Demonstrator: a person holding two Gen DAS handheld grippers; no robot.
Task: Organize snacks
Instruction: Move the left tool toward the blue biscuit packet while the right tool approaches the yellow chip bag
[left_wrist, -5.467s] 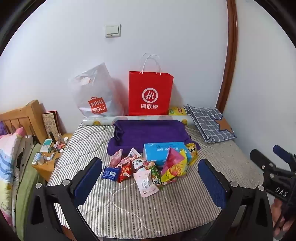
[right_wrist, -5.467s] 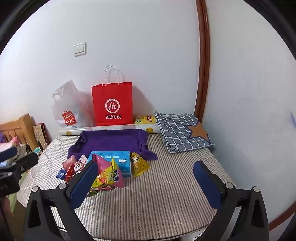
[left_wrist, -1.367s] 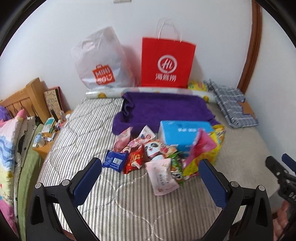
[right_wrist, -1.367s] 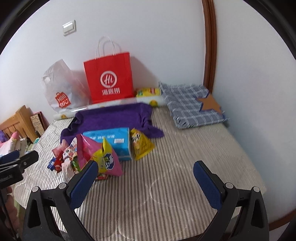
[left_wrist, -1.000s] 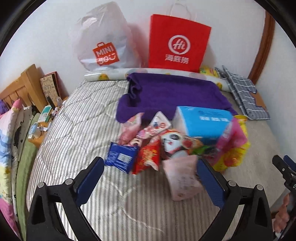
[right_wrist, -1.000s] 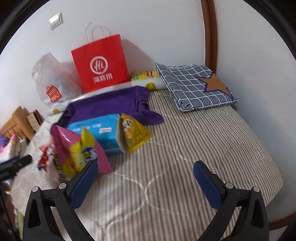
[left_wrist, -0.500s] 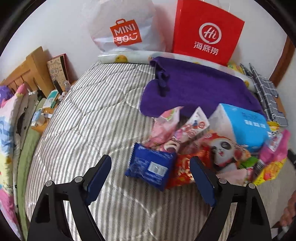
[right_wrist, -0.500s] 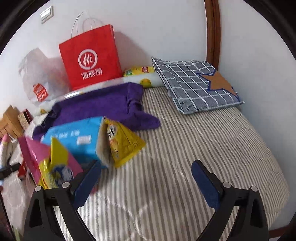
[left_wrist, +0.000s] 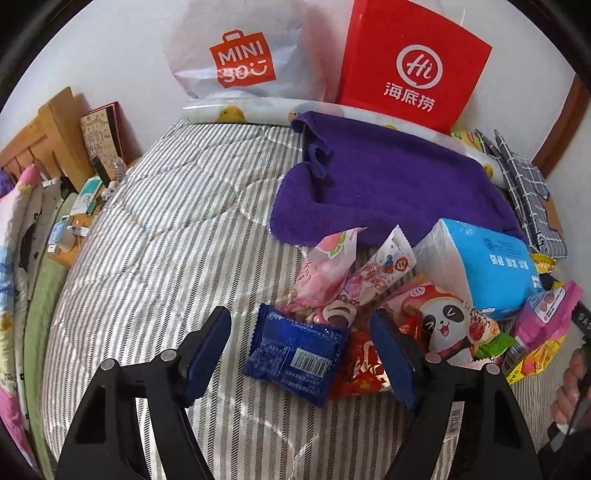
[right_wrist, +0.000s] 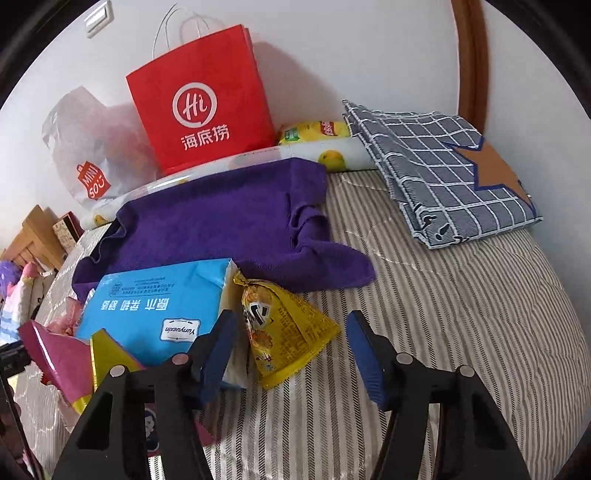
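Only the left wrist view showed the blue snack packet (left_wrist: 295, 354) and panda packet (left_wrist: 448, 328); only the right showed the yellow snack bag (right_wrist: 284, 332). The left gripper (left_wrist: 301, 349) was held low with jaws open around the blue packet, the right gripper (right_wrist: 291, 345) open around the yellow bag, on the bed (right_wrist: 461, 314). "MINISO" (left_wrist: 242, 64) and "Hi" (left_wrist: 415, 62) bags were read.

White walls (right_wrist: 369, 55), striped quilted bed (left_wrist: 166, 240), wooden headboard (left_wrist: 55, 140), brown door frame (right_wrist: 471, 55)
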